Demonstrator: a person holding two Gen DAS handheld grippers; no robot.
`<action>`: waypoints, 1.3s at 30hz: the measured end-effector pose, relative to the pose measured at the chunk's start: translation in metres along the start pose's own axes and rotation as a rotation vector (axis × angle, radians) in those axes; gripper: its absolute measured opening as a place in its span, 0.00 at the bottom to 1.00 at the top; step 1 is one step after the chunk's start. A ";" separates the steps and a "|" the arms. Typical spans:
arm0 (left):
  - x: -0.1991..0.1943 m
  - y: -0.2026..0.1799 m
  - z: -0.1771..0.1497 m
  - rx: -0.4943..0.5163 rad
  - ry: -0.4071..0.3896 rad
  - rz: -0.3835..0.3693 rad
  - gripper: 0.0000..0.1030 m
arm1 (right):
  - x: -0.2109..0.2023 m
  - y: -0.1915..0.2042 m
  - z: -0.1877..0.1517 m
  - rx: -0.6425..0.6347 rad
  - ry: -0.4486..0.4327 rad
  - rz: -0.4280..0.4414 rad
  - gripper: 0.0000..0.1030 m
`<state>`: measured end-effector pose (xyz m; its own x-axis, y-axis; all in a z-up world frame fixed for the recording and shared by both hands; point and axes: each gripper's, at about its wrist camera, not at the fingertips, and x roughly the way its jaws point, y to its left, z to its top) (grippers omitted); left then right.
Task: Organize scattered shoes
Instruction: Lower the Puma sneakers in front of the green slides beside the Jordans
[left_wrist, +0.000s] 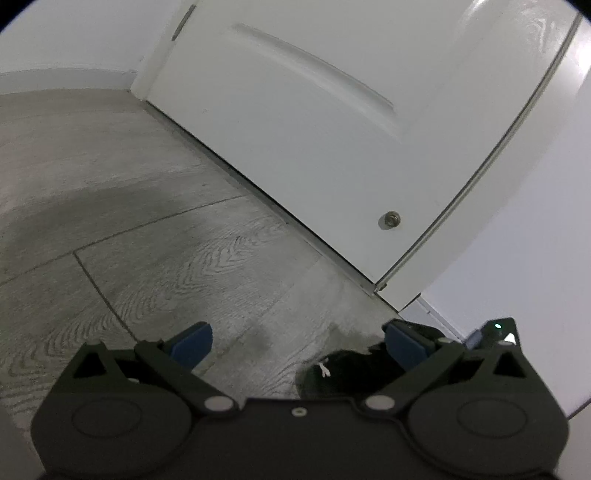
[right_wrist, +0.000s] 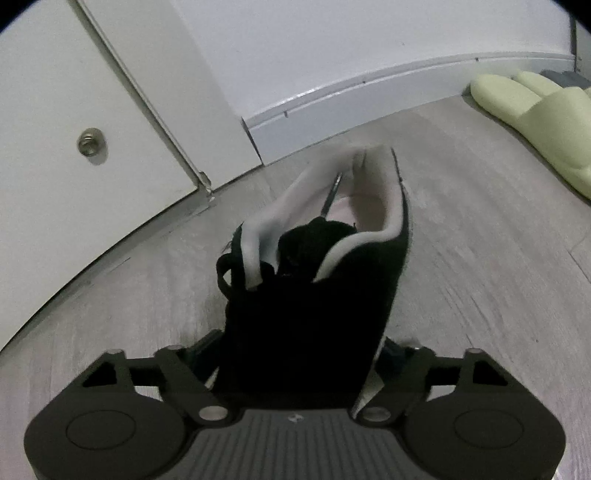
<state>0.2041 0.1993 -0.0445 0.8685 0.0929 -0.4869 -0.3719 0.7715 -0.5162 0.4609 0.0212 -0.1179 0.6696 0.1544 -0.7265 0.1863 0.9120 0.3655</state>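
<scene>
My right gripper (right_wrist: 299, 354) is shut on a black sneaker (right_wrist: 314, 295) with a grey-white lining, gripped across its front part. The shoe's open collar points away from me toward the baseboard, over the wood-look floor. My left gripper (left_wrist: 295, 341) is open and empty above the floor near a white door. A dark piece of the black shoe (left_wrist: 343, 373) shows just inside the left gripper's right finger (left_wrist: 404, 345); I cannot tell whether they touch. Part of the right gripper (left_wrist: 495, 332) shows beyond that finger.
A white door (left_wrist: 295, 122) with a small metal fitting (left_wrist: 389, 220) stands ahead, with a white wall and baseboard (right_wrist: 369, 99) to its right. A pair of pale green slippers (right_wrist: 535, 110) lies on the floor at the far right by the baseboard.
</scene>
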 end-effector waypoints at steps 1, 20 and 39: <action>0.001 0.000 0.000 0.006 -0.003 0.000 0.99 | -0.003 -0.002 0.000 0.000 -0.004 0.004 0.72; -0.008 -0.048 -0.027 0.268 -0.036 -0.017 0.99 | -0.166 -0.253 0.036 -0.173 -0.057 0.064 0.65; 0.012 -0.053 -0.037 0.274 0.061 0.004 0.99 | -0.157 -0.344 0.059 -0.475 0.222 0.137 0.65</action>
<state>0.2223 0.1363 -0.0489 0.8430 0.0644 -0.5340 -0.2651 0.9136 -0.3083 0.3338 -0.3389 -0.0952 0.4874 0.3141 -0.8147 -0.2724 0.9412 0.1998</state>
